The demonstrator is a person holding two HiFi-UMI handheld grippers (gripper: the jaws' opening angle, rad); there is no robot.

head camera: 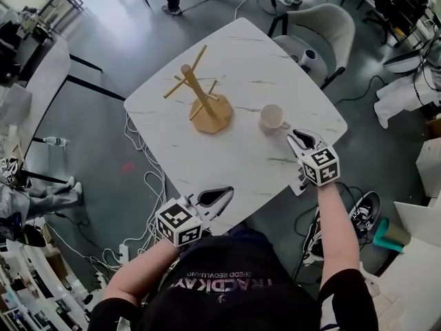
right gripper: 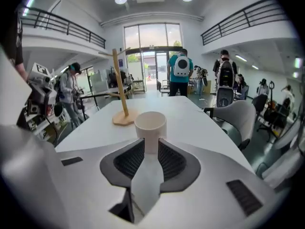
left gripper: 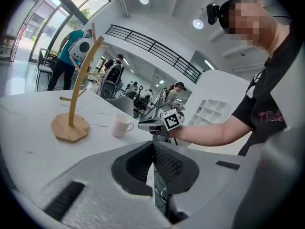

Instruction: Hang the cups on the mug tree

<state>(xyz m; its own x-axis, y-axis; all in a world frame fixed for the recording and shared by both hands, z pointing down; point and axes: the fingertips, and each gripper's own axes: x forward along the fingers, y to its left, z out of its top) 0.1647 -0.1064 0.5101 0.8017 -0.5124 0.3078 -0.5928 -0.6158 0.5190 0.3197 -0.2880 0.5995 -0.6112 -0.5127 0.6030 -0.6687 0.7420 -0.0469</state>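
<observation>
A wooden mug tree [head camera: 202,102] with bare pegs stands on the white marble table [head camera: 234,54]. To its right a cream cup [head camera: 271,117] sits upright, handle towards my right gripper [head camera: 301,141]. That gripper is open, its fingertips just short of the cup, nothing held. In the right gripper view the cup [right gripper: 150,123] stands straight ahead of the gap between the jaws of the right gripper [right gripper: 151,146], with the mug tree [right gripper: 120,87] behind. My left gripper [head camera: 219,196] hovers shut and empty at the table's near edge; the left gripper view shows the left gripper [left gripper: 153,148], tree [left gripper: 75,97] and cup [left gripper: 121,126].
A grey chair [head camera: 322,26] stands at the table's far right side. Cables [head camera: 148,185] trail on the floor left of the table. Shoes [head camera: 362,212] lie by the near right corner. Several people stand in the hall beyond.
</observation>
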